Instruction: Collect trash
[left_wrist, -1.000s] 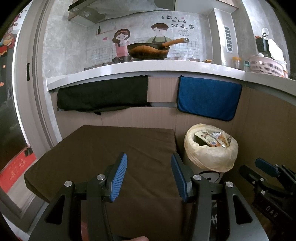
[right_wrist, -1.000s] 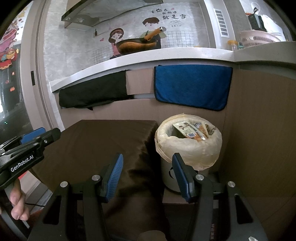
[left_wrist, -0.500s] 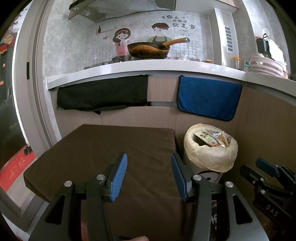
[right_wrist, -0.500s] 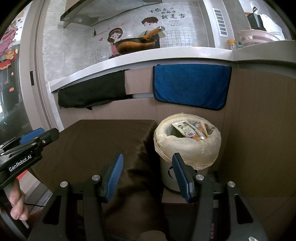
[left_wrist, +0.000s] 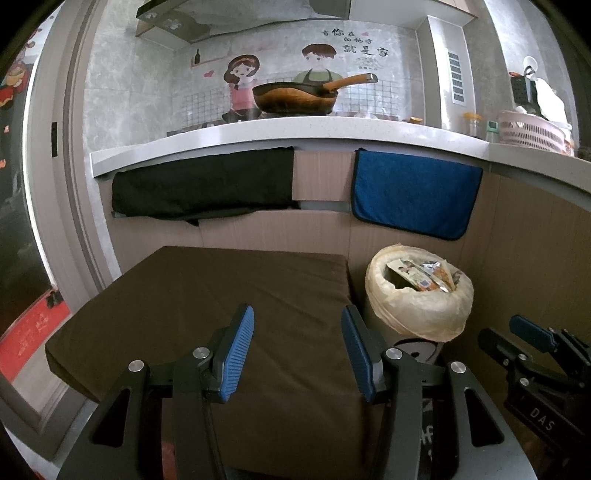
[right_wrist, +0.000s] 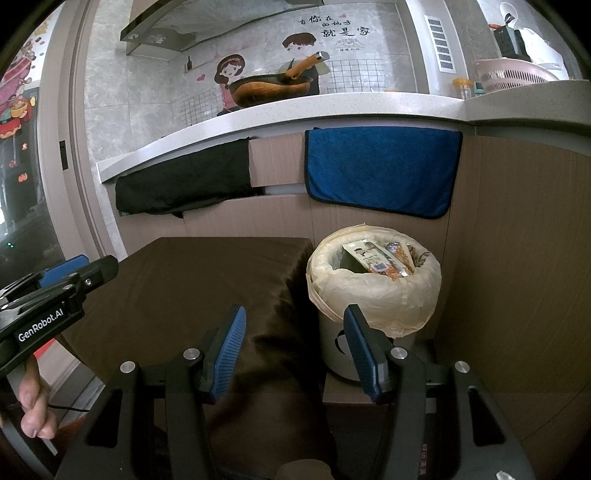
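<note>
A small bin (left_wrist: 419, 306) (right_wrist: 373, 291) lined with a pale yellow bag stands to the right of a brown cloth-covered table (left_wrist: 221, 291) (right_wrist: 192, 284). Snack wrappers (left_wrist: 421, 275) (right_wrist: 380, 258) stick out of its top. My left gripper (left_wrist: 297, 325) hovers open over the table's near part, nothing between its blue pads. My right gripper (right_wrist: 295, 325) is open too, empty, straddling the table's right edge with the bin just behind its right finger. Each gripper shows at the edge of the other's view: the right gripper (left_wrist: 517, 332) and the left gripper (right_wrist: 74, 267).
A kitchen counter (left_wrist: 295, 134) runs behind, with a wok (left_wrist: 295, 98) and a pink basket (left_wrist: 532, 131) on it. A black cloth (left_wrist: 203, 188) and a blue towel (left_wrist: 413, 195) hang from its front. Wooden panels close the right side. A hand (right_wrist: 33, 410) holds the left gripper.
</note>
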